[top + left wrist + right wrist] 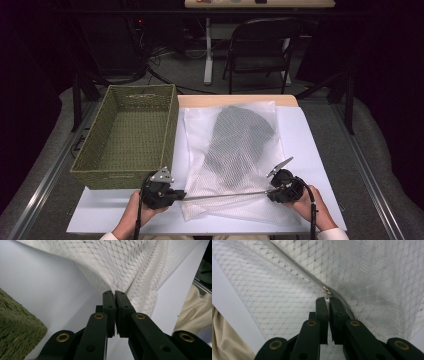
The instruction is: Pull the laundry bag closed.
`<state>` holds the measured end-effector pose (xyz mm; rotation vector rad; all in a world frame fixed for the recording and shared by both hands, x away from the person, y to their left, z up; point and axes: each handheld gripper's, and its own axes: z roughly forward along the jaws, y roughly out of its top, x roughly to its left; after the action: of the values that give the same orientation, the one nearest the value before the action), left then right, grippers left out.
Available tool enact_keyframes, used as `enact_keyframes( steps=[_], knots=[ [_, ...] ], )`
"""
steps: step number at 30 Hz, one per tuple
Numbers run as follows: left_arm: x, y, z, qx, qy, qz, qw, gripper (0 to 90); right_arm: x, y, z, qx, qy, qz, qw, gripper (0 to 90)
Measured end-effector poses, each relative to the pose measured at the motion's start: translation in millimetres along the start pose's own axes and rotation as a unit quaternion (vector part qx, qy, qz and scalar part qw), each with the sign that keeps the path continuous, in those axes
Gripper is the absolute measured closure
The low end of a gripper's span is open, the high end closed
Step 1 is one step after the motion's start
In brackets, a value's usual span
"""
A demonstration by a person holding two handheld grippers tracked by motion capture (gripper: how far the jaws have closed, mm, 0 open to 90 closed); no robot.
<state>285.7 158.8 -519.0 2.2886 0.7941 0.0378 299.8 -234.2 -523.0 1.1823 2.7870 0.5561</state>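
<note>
Mesh laundry bag (235, 150) with dark clothing inside lies at centre frame on a white table (310, 150), right of a green wicker basket (127, 135). Left gripper (179, 195) pinches the bag's corner; right gripper (270, 192) clamps the zipper pull (326, 290).

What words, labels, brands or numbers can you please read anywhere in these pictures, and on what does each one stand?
None can be read: the white mesh bag, its zipper pull, the woven basket, the table and both grippers, left and right, carry no legible writing.
</note>
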Motion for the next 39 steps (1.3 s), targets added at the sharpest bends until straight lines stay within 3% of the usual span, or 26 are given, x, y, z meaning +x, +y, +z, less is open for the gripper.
enact_keyframes(
  steps=[17, 39],
  knots=[
    [2.9, -1.0, -0.4, 0.002, 0.002, -0.006, 1.0, 87.3, -6.1, -8.3, -5.3, -0.001, -0.006, 0.018, 0.9998, 86.3],
    [4.5, -1.8, -1.2, 0.007, 0.015, -0.01, 0.9998, 87.7, -8.4, -12.7, -9.3, -0.003, -0.007, 0.022, 0.9997, 86.3]
  ],
)
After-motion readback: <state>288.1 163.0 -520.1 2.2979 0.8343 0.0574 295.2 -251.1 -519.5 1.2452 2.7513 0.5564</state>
